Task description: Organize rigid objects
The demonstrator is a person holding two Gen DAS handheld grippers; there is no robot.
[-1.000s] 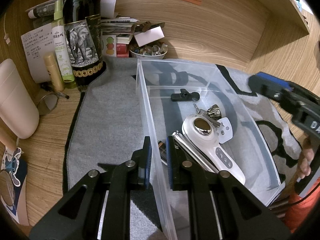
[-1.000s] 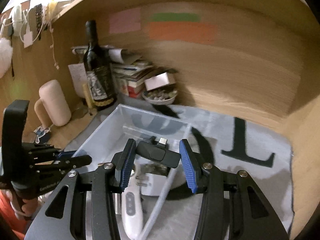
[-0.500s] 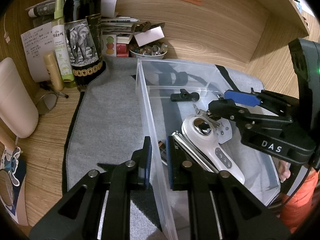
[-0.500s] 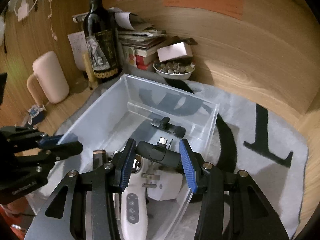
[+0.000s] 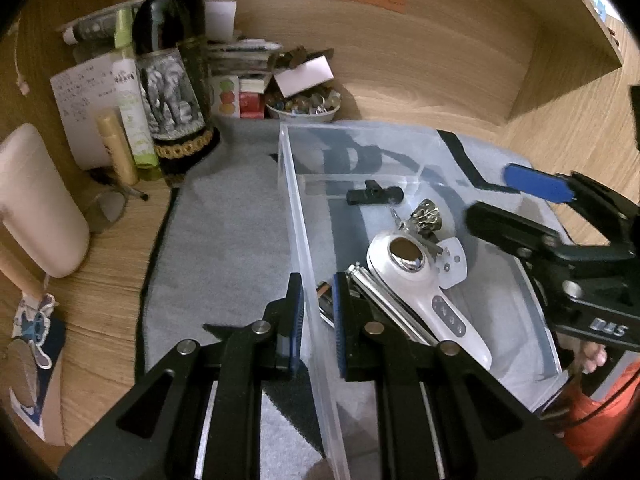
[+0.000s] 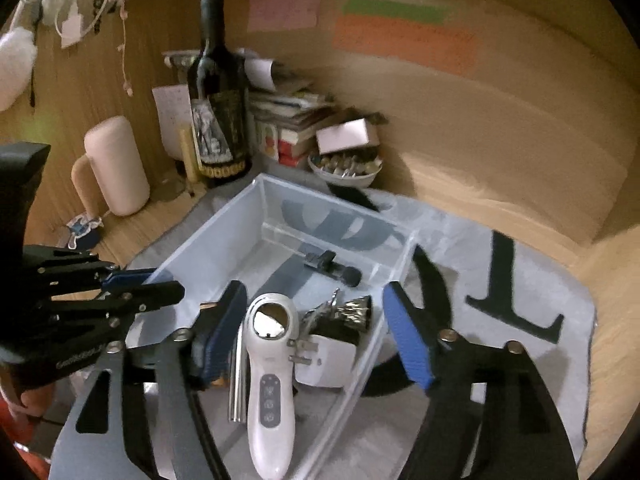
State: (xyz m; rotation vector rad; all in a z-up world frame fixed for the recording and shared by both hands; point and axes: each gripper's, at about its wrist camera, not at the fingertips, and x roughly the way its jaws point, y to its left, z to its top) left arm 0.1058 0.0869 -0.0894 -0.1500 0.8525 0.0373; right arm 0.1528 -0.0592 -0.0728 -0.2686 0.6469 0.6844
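Right wrist view: right tongs (image 6: 314, 334) just spread, empty, over the clear bin (image 6: 224, 236).
Left tongs (image 5: 318, 312) pinch the bin's wall; white massager (image 6: 269, 364) lies below.

A home desk nook: wine bottle (image 5: 172, 60), stacked books (image 6: 288, 120), sticky notes (image 6: 404, 40).

text: "DAS" | on: right tool (image 5: 536, 208) body (white lettering)
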